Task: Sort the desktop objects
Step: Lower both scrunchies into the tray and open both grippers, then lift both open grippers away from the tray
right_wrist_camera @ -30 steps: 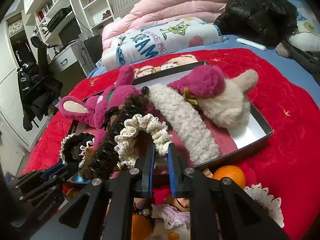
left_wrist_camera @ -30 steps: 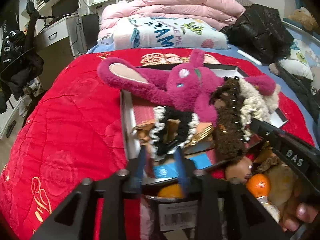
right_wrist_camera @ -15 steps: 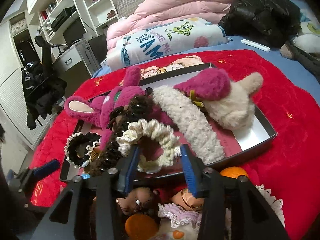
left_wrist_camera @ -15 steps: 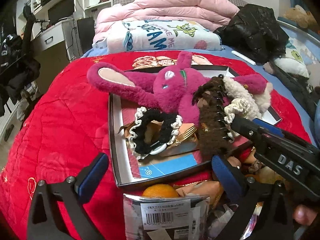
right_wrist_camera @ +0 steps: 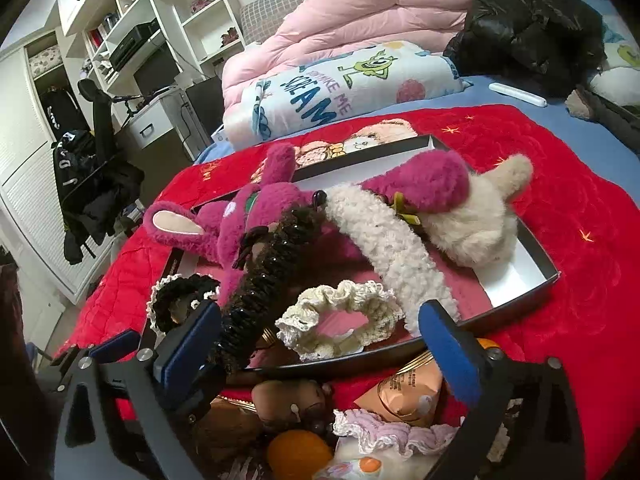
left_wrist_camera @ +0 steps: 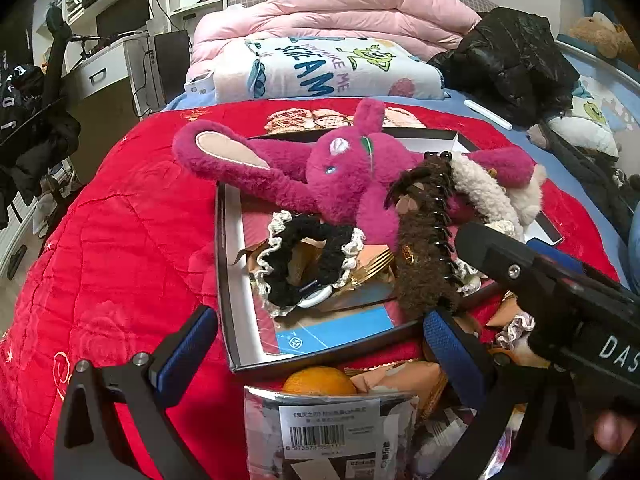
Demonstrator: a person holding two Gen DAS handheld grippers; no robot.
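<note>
Now that both pairs of jaws have parted, two hair ties are seen lying released inside the shallow box (left_wrist_camera: 224,264) on the red quilt (left_wrist_camera: 120,240). A second ago the black hair tie (left_wrist_camera: 308,264) was pinched by the left gripper (left_wrist_camera: 316,356); it is now left resting on the papers at the near left of the box, clear of the blue pads, and the left jaws are held fully spread with nothing between them. The cream hair tie (right_wrist_camera: 340,320), which was clamped by the right gripper (right_wrist_camera: 320,344) a second ago, is now laid at the near edge of the box, beside the brown hair claw (right_wrist_camera: 264,280) and the cream headband (right_wrist_camera: 384,248). The right jaws are still opening, and the tie lies beyond them, untouched by either pad.

Both placements are judged to be finished, so two more items can be counted as sorted alongside the pink plush rabbit (left_wrist_camera: 344,172). Outside the box, in the near pile, an orange (left_wrist_camera: 320,380), a lilac frilled tie (right_wrist_camera: 400,432) and a snack packet (right_wrist_camera: 404,392) are left unsorted, so further pick-ups are expected to be needed
</note>
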